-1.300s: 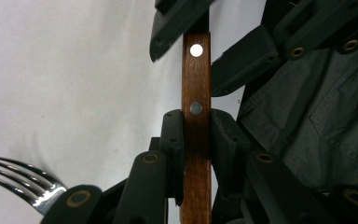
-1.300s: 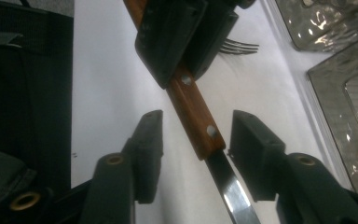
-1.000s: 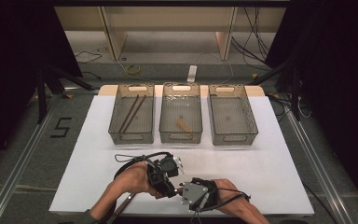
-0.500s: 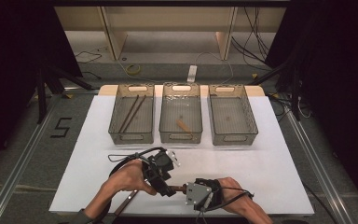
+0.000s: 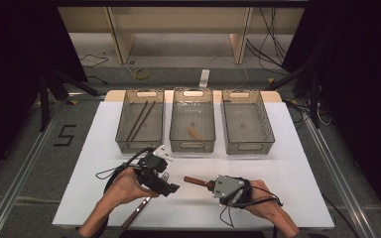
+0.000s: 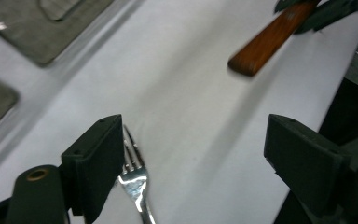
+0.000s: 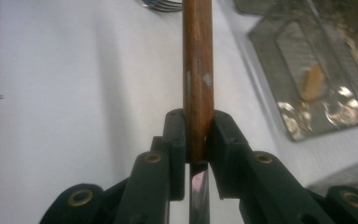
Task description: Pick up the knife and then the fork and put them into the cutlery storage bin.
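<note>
At the near edge of the white table (image 5: 287, 163) we hold a wooden-handled knife (image 7: 198, 79) clamped in the right gripper (image 5: 212, 186), jaws pinching the handle just above the blade. The left gripper (image 5: 171, 184) has just been opening; nothing sits between its jaws, a fork (image 6: 137, 182) lying beside one. We judge the knife stiff, light, with a smooth handle: grip mid-handle.

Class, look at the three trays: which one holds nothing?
The right-hand tray. The left tray holds two dark sticks, the middle tray one short wooden piece.
</note>
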### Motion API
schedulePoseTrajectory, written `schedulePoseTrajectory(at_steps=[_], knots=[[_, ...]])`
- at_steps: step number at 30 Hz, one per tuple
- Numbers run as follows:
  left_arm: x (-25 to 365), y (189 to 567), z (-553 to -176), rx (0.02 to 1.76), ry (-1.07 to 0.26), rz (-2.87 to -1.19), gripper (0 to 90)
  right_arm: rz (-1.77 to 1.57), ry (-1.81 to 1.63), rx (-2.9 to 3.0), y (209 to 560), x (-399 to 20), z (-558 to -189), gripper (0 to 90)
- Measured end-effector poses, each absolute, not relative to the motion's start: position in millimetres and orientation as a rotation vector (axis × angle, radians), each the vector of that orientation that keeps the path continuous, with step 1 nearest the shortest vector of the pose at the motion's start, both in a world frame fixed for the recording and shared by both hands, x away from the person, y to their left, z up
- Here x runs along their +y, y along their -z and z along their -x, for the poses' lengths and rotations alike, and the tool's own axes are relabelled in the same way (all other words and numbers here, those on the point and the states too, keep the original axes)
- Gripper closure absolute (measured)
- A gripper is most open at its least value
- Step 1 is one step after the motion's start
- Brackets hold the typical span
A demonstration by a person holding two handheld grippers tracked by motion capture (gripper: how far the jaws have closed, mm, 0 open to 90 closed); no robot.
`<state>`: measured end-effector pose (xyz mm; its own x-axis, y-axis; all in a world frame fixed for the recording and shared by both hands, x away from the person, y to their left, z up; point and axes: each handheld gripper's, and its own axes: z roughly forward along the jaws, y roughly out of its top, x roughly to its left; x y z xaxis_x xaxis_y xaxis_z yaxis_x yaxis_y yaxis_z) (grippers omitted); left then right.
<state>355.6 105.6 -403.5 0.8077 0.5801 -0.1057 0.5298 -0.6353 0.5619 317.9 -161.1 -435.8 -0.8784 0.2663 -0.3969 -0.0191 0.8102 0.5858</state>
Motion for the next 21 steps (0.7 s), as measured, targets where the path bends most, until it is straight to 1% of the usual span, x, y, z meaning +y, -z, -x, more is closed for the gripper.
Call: schedulePoseTrajectory(at_steps=[4, 10, 17, 21], knots=[[116, 409, -353, 0.856, -0.167, -2.336, 17.7, -0.332, -0.859, 2.518, 430, -173, -330, 77.7], [126, 412, -348, 0.874, -0.205, -2.260, 16.1, -0.522, -0.932, 2.480, 417, -190, -348, 77.7], [136, 416, -343, 0.895, -0.250, -2.228, 15.6, -0.746, -1.047, 2.400, 401, -213, -376, 77.7], [144, 415, -342, 0.929, -0.268, -2.179, 15.6, -0.842, -1.069, 2.354, 395, -220, -392, 77.7]])
